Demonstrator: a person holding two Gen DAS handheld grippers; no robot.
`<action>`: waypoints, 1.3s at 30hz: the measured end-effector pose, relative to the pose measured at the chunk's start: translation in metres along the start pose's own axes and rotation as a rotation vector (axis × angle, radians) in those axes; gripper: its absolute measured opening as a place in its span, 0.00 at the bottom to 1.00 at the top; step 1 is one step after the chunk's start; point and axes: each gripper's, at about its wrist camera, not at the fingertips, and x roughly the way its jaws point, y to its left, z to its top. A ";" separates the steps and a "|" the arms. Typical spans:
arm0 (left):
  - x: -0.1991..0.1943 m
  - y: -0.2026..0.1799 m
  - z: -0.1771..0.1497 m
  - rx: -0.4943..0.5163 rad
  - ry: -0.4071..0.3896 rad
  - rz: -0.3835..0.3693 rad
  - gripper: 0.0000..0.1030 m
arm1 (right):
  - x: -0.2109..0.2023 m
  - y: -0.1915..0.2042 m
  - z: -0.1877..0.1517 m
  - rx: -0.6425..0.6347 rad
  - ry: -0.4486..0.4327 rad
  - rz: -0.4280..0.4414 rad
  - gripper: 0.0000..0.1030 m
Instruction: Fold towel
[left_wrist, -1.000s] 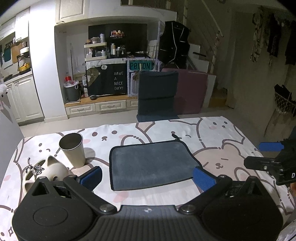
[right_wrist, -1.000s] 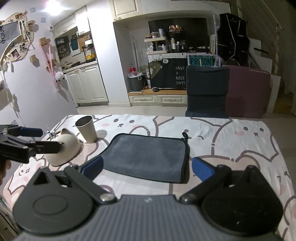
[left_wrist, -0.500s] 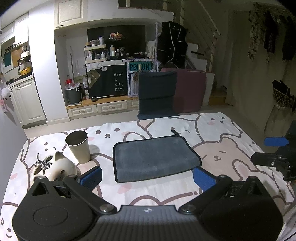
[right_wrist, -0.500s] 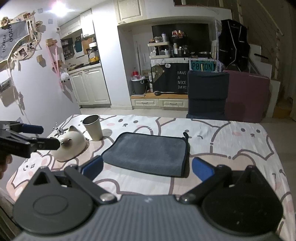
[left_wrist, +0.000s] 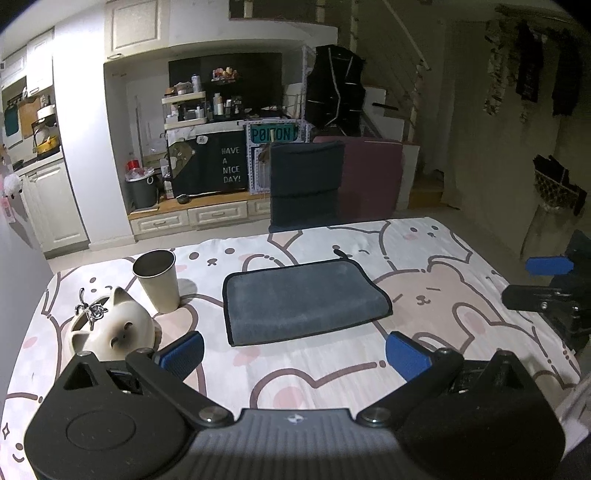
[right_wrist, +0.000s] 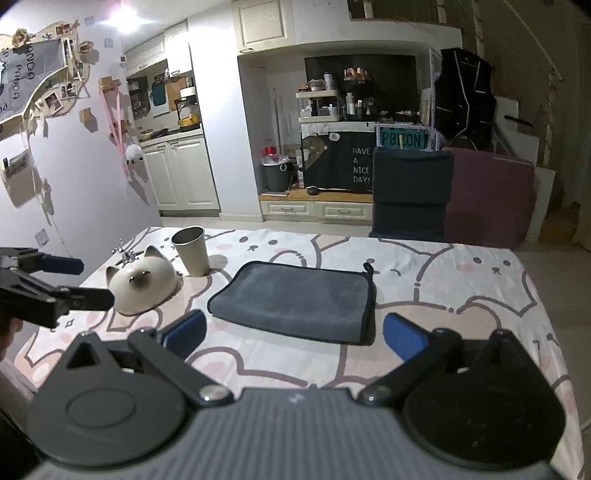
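I hold my left gripper (left_wrist: 294, 354) above the near side of the table (left_wrist: 436, 240), its 2 blue-padded fingers (left_wrist: 405, 355) spread wide with nothing between them. My right gripper (right_wrist: 293, 336) is likewise raised over the near edge, its fingers (right_wrist: 402, 338) apart and gripping nothing.

The towel (left_wrist: 303, 300) is my landmark. It is grey with a dark border, lies flat on the bear-print cloth in the middle of the table and is already folded into a thick rectangle; a small hanging loop sticks out at its far right corner. In the right wrist view the towel (right_wrist: 297, 300) lies just beyond and between my right gripper's fingers, not touched by either of them. In the left wrist view it lies just beyond the gap between my left gripper's fingertips, also untouched.

Left of the towel stands a metal cup (left_wrist: 157, 280), upright, near the towel but apart from it. Further left and nearer to me than the cup is a cream cat-shaped dish (left_wrist: 112, 326) with a small metal ornament on its top. Beyond the towel, past the far edge of the table, stands a dark blue chair (left_wrist: 304, 184), and just beside it on the right a maroon panel (left_wrist: 371, 177)
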 end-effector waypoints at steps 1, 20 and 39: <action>-0.001 -0.001 -0.001 0.005 -0.003 -0.003 1.00 | 0.000 0.000 -0.001 0.002 0.005 0.003 0.99; -0.010 -0.002 -0.025 0.024 0.000 -0.048 1.00 | -0.011 0.011 -0.020 -0.017 0.031 0.052 0.99; -0.010 -0.001 -0.026 0.025 0.012 -0.055 1.00 | -0.012 0.013 -0.021 -0.034 0.041 0.063 0.99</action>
